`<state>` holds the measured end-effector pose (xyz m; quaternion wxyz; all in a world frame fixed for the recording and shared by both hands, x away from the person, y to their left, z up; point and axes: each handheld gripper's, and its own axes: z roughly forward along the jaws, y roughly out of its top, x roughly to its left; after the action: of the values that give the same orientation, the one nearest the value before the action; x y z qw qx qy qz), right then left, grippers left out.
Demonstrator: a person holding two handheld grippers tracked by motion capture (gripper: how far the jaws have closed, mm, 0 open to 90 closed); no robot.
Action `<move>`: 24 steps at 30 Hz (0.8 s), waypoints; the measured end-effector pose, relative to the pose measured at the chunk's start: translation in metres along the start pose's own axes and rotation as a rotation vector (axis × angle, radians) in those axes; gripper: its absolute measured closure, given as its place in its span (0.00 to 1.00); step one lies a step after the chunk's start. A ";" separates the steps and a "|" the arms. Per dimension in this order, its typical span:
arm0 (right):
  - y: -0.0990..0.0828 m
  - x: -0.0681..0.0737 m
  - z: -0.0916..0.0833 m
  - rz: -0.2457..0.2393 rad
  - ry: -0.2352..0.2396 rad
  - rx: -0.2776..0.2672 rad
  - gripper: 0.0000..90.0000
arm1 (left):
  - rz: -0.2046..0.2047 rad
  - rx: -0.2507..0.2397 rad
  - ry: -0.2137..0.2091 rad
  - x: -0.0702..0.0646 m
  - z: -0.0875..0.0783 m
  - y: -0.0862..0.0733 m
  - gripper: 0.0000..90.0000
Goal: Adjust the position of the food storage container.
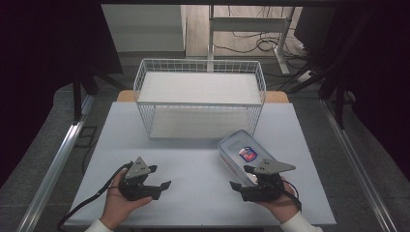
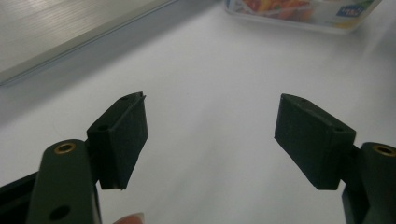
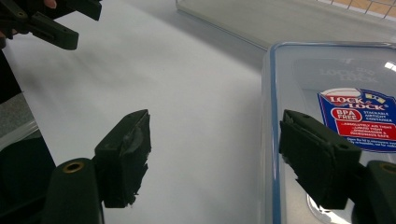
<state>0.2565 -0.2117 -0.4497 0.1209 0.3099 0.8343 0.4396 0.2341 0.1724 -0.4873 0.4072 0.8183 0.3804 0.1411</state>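
A clear lidded plastic container [image 1: 241,151] with a red and blue label lies on the white table [image 1: 193,159], right of the middle. My right gripper [image 1: 239,176] is open at the container's near end. In the right gripper view, the gripper [image 3: 215,121] has one jaw over the lid [image 3: 336,74] and the other over bare table. My left gripper [image 1: 162,177] is held open above the table at the near left, with nothing between its fingers. In the left gripper view, that gripper [image 2: 212,107] faces the container [image 2: 303,11] farther off.
A white wire basket [image 1: 200,99] with two shelves stands at the back middle of the table, just behind the container. Its lower shelf [image 3: 280,18] lies close past the lid. Metal rails [image 1: 58,159] run along both sides of the table.
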 end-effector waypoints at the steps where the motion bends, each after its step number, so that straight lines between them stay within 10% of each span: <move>1: 0.001 -0.001 0.000 0.001 0.001 0.003 0.30 | 0.002 0.004 0.001 0.000 0.001 0.000 0.28; 24: 0.027 -0.048 -0.006 0.107 -0.070 0.017 0.36 | -0.018 0.012 0.003 0.004 0.003 -0.002 0.28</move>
<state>0.3023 -0.2338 -0.4278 0.1236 0.3701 0.8155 0.4275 0.2370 0.1743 -0.4915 0.4030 0.8170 0.3892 0.1364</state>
